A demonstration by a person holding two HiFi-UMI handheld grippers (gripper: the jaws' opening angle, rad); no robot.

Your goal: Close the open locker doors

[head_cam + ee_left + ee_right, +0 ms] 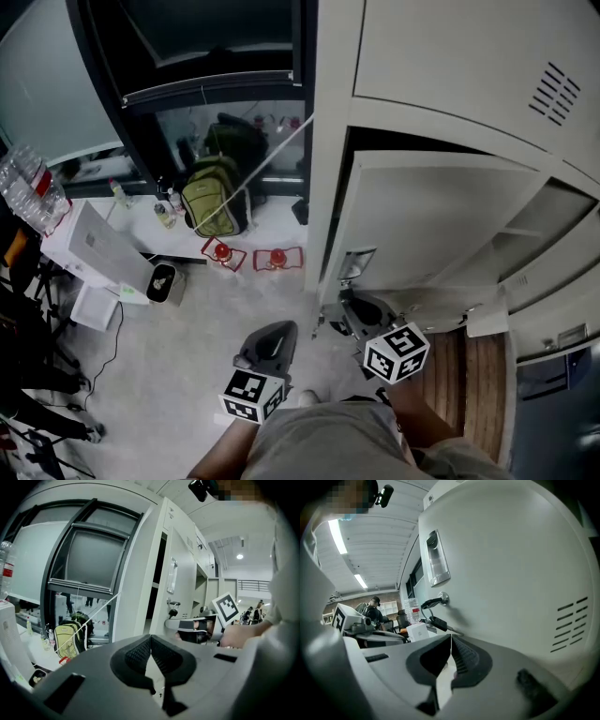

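Observation:
A grey locker door [441, 216] stands open out of the locker bank [450, 66], with a recessed handle [358, 262] near its free edge. In the right gripper view the door [511, 564] fills the right side, showing the handle [436, 557] and a key in the lock [436, 603]. My right gripper [351, 311] is shut and empty, close to the door's lower edge below the handle; contact cannot be told. My left gripper [275, 336] hangs shut and empty to the left, apart from the door. The left gripper view shows the door [183, 569] edge-on.
A green backpack [214, 192] leans by the window. A white box [101, 246] and two red wire frames [253, 256] lie on the floor left of the lockers. Water bottles [28, 187] stand far left. A wooden strip [473, 375] runs below the open compartments.

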